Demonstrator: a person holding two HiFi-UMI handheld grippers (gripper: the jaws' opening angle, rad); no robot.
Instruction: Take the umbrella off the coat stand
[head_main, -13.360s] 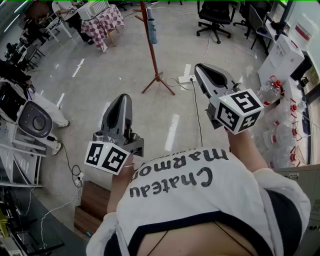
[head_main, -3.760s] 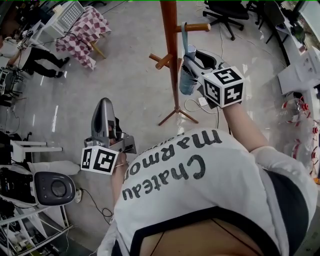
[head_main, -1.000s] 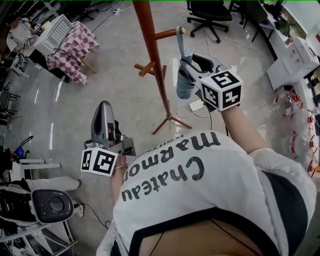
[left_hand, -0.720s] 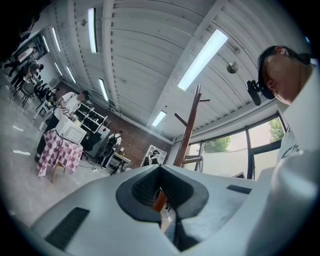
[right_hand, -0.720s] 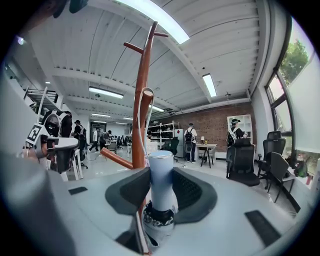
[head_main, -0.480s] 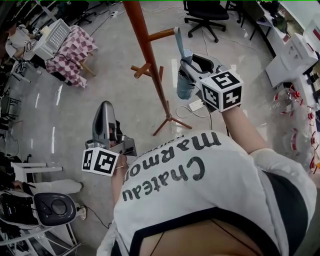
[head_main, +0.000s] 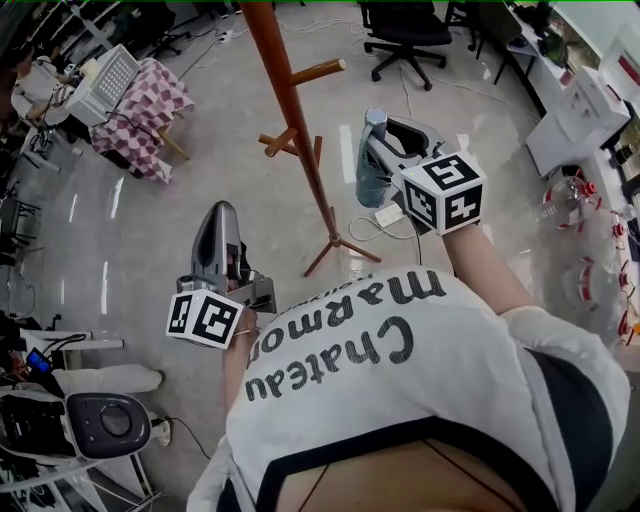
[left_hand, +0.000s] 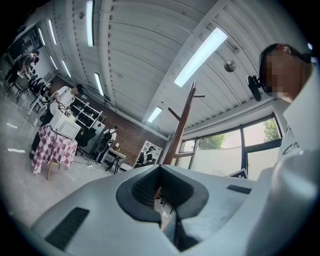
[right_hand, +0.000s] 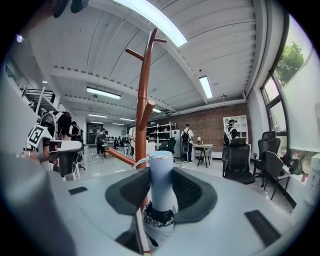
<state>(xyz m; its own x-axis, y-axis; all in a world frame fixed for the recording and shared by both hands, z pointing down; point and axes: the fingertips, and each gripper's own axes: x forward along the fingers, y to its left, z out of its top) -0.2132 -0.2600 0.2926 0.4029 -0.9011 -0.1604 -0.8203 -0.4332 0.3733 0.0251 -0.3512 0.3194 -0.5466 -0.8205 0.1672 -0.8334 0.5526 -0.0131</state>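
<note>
The brown wooden coat stand (head_main: 298, 130) rises from the floor ahead of me, and its upper peg (head_main: 320, 70) is bare. My right gripper (head_main: 380, 140) is shut on the folded light-blue umbrella (head_main: 367, 175), held upright to the right of the pole and clear of the pegs. In the right gripper view the umbrella's pale handle (right_hand: 161, 175) stands gripped between the dark pads (right_hand: 192, 192), with the coat stand (right_hand: 142, 100) behind it. My left gripper (head_main: 222, 232) hangs lower, to the left of the stand, shut and holding nothing. The left gripper view shows its jaws (left_hand: 161, 192) together.
The stand's tripod feet (head_main: 335, 243) spread on the glossy floor beside a power strip (head_main: 388, 213) and its cable. A checkered-cloth table (head_main: 150, 105) stands far left, an office chair (head_main: 400, 30) at the back. White boxes (head_main: 575, 110) stand on the right, a grey machine (head_main: 100, 425) at the lower left.
The umbrella's strap reached up to the upper peg before and has come off it. My right gripper has drawn the umbrella away from the stand. The left gripper drifted slightly.
</note>
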